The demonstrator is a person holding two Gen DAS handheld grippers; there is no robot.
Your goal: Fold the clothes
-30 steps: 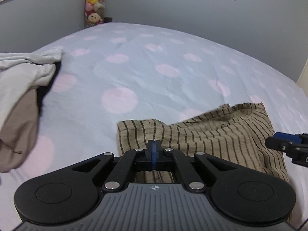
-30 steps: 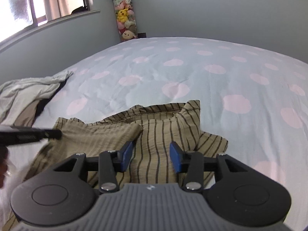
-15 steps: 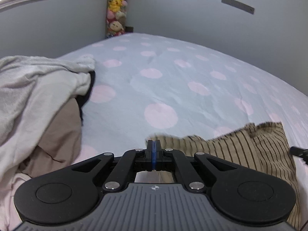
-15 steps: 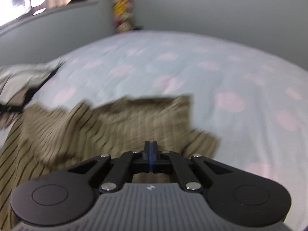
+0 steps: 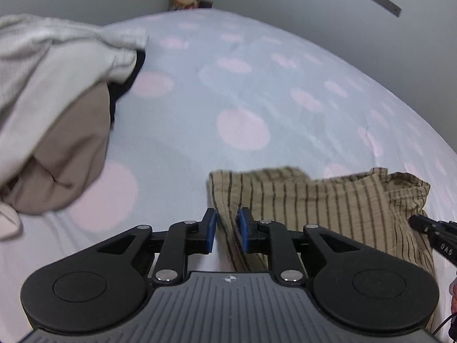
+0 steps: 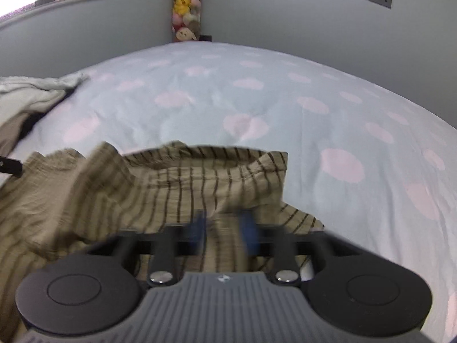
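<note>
A tan garment with dark stripes (image 5: 328, 200) lies crumpled on the bed; it also shows in the right wrist view (image 6: 177, 188). My left gripper (image 5: 226, 230) is open, its blue pads straddling the garment's left edge with a small gap. My right gripper (image 6: 224, 228) is blurred by motion and open, with the garment's right part between its pads. The right gripper's tip shows at the right edge of the left wrist view (image 5: 431, 228).
A pile of other clothes, white, beige and dark (image 5: 57, 108), lies on the left of the bed; it also shows in the right wrist view (image 6: 25, 97). The pale blue sheet with pink dots (image 5: 242, 100) stretches back to grey walls. Plush toys (image 6: 185, 5) hang in the corner.
Both grippers were shut on the striped garment half a second ago and have opened. The garment now lies lower on the bed, released.
</note>
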